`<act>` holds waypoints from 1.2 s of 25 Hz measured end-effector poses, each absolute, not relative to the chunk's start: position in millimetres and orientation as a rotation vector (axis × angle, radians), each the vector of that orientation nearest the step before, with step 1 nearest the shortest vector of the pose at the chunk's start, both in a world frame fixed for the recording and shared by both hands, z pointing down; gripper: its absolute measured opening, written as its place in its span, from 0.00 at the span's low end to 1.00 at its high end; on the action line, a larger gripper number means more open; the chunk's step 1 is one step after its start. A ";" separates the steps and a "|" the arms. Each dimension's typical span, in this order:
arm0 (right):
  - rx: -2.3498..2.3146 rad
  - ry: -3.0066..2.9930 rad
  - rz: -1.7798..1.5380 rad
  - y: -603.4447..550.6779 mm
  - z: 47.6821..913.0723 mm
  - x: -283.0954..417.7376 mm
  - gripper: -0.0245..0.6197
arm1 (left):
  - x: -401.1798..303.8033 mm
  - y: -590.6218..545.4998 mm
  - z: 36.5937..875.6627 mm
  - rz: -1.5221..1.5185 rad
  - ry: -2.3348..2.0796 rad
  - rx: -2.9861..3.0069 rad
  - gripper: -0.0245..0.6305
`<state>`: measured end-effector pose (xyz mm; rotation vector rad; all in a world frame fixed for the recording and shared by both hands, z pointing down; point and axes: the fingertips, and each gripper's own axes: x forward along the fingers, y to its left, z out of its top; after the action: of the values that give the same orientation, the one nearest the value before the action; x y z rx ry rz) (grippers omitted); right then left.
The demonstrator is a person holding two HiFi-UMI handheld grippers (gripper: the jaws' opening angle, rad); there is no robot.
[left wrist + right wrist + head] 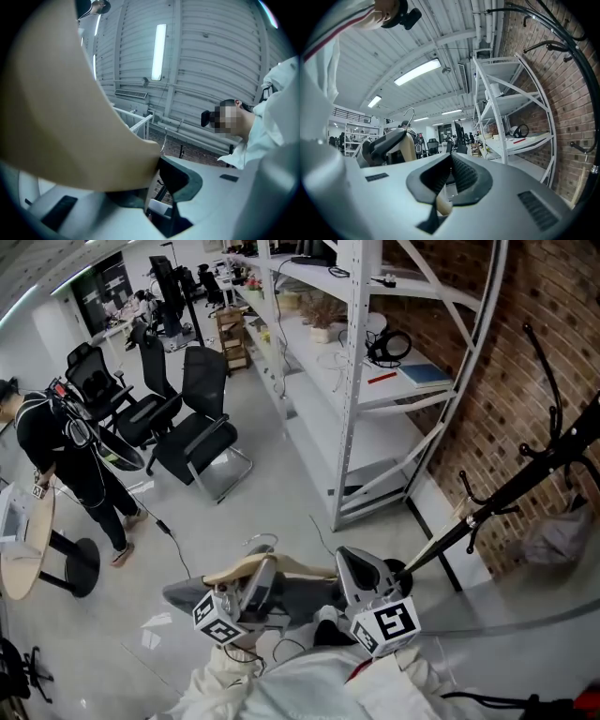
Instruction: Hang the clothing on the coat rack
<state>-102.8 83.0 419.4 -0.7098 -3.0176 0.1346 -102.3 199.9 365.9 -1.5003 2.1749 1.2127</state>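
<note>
In the head view a wooden hanger [281,565] with a metal hook carries grey clothing [295,601] just in front of me. My left gripper [263,570] is shut on the hanger's left arm, and my right gripper [346,564] is shut on its right end. The pale wood of the hanger [70,117] fills the left gripper view, pinched at the left gripper [157,169]. A sliver of the hanger [441,205] shows below the closed pads of the right gripper [449,174]. The black coat rack [525,474] leans to my right, apart from the hanger, and its hooks [548,44] arch overhead.
White metal shelving [375,381] stands along the brick wall [525,381] ahead and to the right. Black office chairs [197,437] sit to the left of centre. A person in black [66,456] stands by a round table [28,540] at the far left.
</note>
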 end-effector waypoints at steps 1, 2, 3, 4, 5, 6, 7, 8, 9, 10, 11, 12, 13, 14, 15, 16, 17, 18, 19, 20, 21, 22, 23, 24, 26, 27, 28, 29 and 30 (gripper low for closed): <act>-0.703 -3.022 0.134 76.9 419.0 -112.5 0.08 | -112.0 193.5 365.3 1.210 2.173 -1.509 0.19; -0.694 -3.025 0.135 69.9 418.9 -122.4 0.08 | -121.7 186.2 364.7 1.208 2.170 -1.519 0.19; -0.687 -3.028 0.135 62.7 419.0 -132.3 0.08 | -131.0 178.4 364.3 1.206 2.167 -1.529 0.19; -0.681 -3.028 0.136 56.0 419.2 -141.7 0.08 | -139.7 171.0 364.1 1.205 2.165 -1.538 0.19; -0.678 -3.028 0.138 50.4 419.2 -150.2 0.08 | -147.9 164.4 363.8 1.204 2.166 -1.545 0.19; -0.675 -3.027 0.140 45.7 419.0 -157.7 0.08 | -155.7 158.6 363.5 1.204 2.167 -1.551 0.19; -0.671 -3.026 0.142 41.7 418.4 -164.5 0.08 | -162.9 153.6 362.9 1.205 2.167 -1.557 0.19; -0.667 -3.025 0.145 38.0 417.8 -170.7 0.08 | -169.7 149.1 362.2 1.208 2.166 -1.563 0.19; -0.662 -3.023 0.147 34.4 417.4 -176.7 0.08 | -176.1 145.0 361.3 1.210 2.165 -1.568 0.19; -0.658 -3.022 0.148 30.5 417.0 -183.0 0.08 | -182.7 140.8 360.4 1.212 2.164 -1.573 0.19; -0.655 -3.021 0.149 26.0 417.0 -189.7 0.08 | -189.6 136.3 359.9 1.215 2.163 -1.576 0.19; -0.651 -3.022 0.150 20.9 417.4 -196.6 0.08 | -196.9 131.2 360.1 1.217 2.161 -1.579 0.19; -0.647 -3.024 0.151 15.4 418.3 -203.2 0.08 | -204.0 125.9 361.0 1.220 2.159 -1.582 0.19; -0.641 -3.026 0.152 9.7 419.5 -209.4 0.08 | -210.9 120.3 362.4 1.223 2.156 -1.587 0.19; -0.635 -3.029 0.152 4.0 420.6 -215.2 0.08 | -217.5 114.6 363.7 1.225 2.153 -1.593 0.19; -0.629 -3.033 0.152 -1.7 421.1 -220.3 0.08 | -223.7 108.7 364.6 1.226 2.150 -1.601 0.19; -0.622 -3.037 0.153 -7.8 421.0 -224.8 0.08 | -229.5 102.3 364.7 1.226 2.146 -1.610 0.19; -0.614 -3.042 0.155 -14.0 420.6 -228.4 0.08 | -234.6 95.1 364.2 1.224 2.142 -1.621 0.19; -0.607 -3.046 0.157 -20.5 419.9 -231.1 0.08 | -238.8 87.2 363.3 1.223 2.136 -1.633 0.19; -0.598 -3.051 0.158 -27.0 419.1 -233.0 0.08 | -242.0 78.6 362.0 1.221 2.129 -1.648 0.19; -0.587 -3.058 0.158 -33.6 418.2 -234.6 0.08 | -244.4 69.8 360.3 1.219 2.119 -1.665 0.19; -0.573 -3.066 0.157 -40.0 417.3 -236.0 0.08 | -246.1 61.2 358.5 1.216 2.106 -1.686 0.19; -0.555 -3.072 0.157 -46.2 417.0 -236.8 0.08 | -247.1 53.1 357.4 1.216 2.092 -1.708 0.19; -0.534 -3.077 0.160 -52.2 417.6 -236.9 0.08 | -247.6 45.6 357.6 1.221 2.081 -1.730 0.19; -0.487 -3.082 0.167 -64.6 420.5 -236.1 0.08 | -248.9 31.6 360.8 1.241 2.062 -1.774 0.19; -0.462 -3.085 0.168 -71.0 421.6 -235.8 0.08 | -250.3 24.5 362.6 1.252 2.052 -1.796 0.19; -0.434 -3.089 0.166 -77.6 422.2 -235.6 0.08 | -252.0 17.3 363.9 1.262 2.041 -1.821 0.19; -0.403 -3.095 0.162 -84.4 422.4 -235.4 0.08 | -253.9 10.0 364.7 1.270 2.027 -1.847 0.19; -0.370 -3.101 0.160 -91.6 422.3 -235.2 0.08 | -256.0 2.3 365.0 1.277 2.011 -1.874 0.19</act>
<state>-235.2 -91.6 422.3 -0.3699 -3.1006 0.1601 -256.0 2.3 365.0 -1.8737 2.0111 1.2774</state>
